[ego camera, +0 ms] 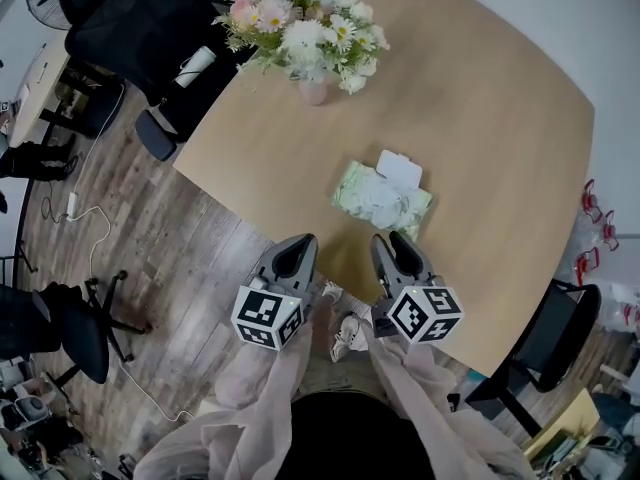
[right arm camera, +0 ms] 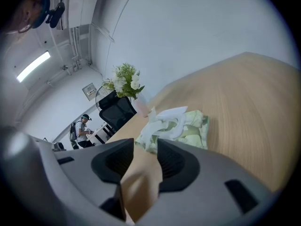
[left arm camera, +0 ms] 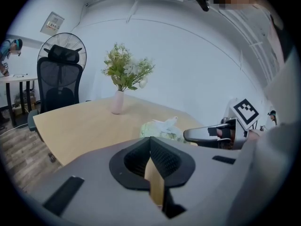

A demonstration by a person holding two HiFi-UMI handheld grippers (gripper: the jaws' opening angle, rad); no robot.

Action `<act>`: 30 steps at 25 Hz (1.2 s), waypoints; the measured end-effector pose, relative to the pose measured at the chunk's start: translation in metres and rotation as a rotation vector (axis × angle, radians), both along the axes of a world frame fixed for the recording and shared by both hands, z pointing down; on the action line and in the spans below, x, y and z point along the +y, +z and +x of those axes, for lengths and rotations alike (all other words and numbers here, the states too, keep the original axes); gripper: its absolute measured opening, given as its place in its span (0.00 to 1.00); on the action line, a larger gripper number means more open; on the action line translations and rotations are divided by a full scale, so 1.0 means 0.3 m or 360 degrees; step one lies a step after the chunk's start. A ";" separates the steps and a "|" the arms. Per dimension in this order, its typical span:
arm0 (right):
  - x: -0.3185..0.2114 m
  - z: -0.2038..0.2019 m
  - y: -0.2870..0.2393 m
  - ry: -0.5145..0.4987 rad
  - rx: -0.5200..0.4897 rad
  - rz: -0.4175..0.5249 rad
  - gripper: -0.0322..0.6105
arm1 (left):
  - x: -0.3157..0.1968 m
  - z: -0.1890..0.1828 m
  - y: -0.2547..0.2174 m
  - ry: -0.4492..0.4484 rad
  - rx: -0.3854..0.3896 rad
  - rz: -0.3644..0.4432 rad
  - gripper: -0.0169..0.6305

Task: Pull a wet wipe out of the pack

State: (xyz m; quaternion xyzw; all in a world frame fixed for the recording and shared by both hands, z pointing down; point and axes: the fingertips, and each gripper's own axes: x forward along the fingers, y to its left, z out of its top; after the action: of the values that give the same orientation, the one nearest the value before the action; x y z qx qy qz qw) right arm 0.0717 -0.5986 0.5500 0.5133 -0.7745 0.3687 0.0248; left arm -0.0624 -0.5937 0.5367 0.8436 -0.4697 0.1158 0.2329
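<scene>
Now: wipe pack (ego camera: 350,190) mid-frame on tabletop (ego camera: 480,108), flap open, wet wipe (ego camera: 385,201) tuft poking up. Likely soft, light, damp, so pinch tuft low. Right gripper (ego camera: 398,240) spread, empty; left gripper (ego camera: 298,243) clenched, empty.

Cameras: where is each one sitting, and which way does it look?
Head view: on the person's head, looking steeply down at table, wipe pack, left hand-held gripper, right hand-held gripper, sleeves.
Left gripper view: on the left hand-held gripper, facing the flowers; its shut jaws show.
Right gripper view: on the right hand-held gripper, facing the wipe pack; open jaws show.
Shared: all see wipe pack and flowers.
</scene>
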 end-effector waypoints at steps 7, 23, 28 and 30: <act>-0.060 -0.025 0.034 0.0068 -0.0195 -0.0073 0.31 | -0.057 -0.006 0.048 0.0012 0.0046 -0.0075 0.04; -0.095 -0.020 0.010 0.0152 -0.0136 -0.0030 0.09 | -0.062 -0.022 0.052 0.0013 0.0047 -0.0084 0.04; -0.092 -0.011 -0.006 0.0135 -0.0020 0.0031 0.07 | -0.061 -0.019 0.039 0.0016 0.0047 -0.0071 0.04; -0.089 -0.008 -0.013 0.0135 -0.0027 0.0039 0.07 | -0.057 -0.012 0.030 0.0019 0.0051 -0.0060 0.04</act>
State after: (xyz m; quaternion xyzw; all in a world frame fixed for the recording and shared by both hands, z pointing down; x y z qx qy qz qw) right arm 0.0694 -0.6254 0.5461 0.5428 -0.7568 0.3641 -0.0036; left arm -0.0662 -0.6108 0.5457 0.8436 -0.4586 0.1125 0.2557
